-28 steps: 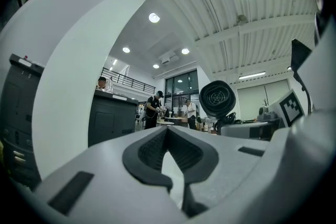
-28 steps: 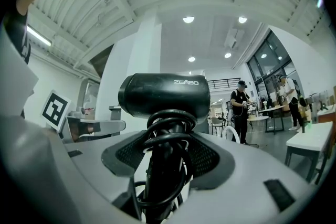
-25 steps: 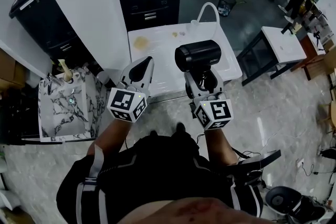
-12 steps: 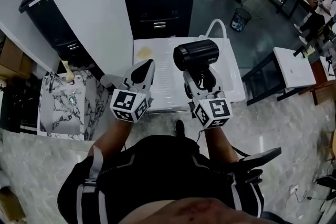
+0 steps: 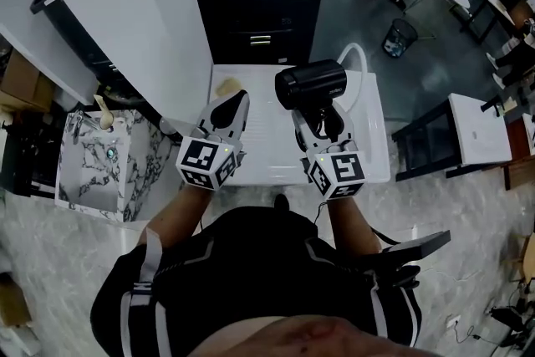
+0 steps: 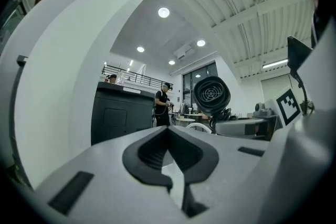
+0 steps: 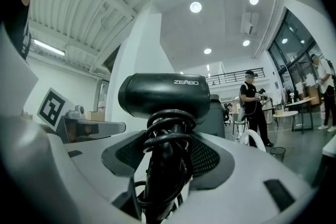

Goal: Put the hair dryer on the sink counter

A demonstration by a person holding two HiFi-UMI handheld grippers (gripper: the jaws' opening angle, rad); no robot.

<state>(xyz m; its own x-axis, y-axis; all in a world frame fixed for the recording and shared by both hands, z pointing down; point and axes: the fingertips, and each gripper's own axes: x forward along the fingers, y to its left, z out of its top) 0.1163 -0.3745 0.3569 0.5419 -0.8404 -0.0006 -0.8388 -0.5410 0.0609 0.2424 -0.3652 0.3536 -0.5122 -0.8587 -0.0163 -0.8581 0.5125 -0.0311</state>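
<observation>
The hair dryer (image 5: 311,85) hangs above the white bench (image 5: 266,138), barrel uppermost. Its handle, wound with coiled cord (image 7: 167,136), is clamped in the right hand-held gripper (image 5: 322,123). It looks rigid, top-heavy and smooth-shelled, so I judge the cord-wrapped handle the surest hold. Over the bench's left part, the left hand-held gripper (image 5: 227,109) is closed on nothing.

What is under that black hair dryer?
The hair dryer has its cord-wrapped handle clamped in the right gripper; below lies a white tabletop. The patch directly beneath is covered by them.
</observation>
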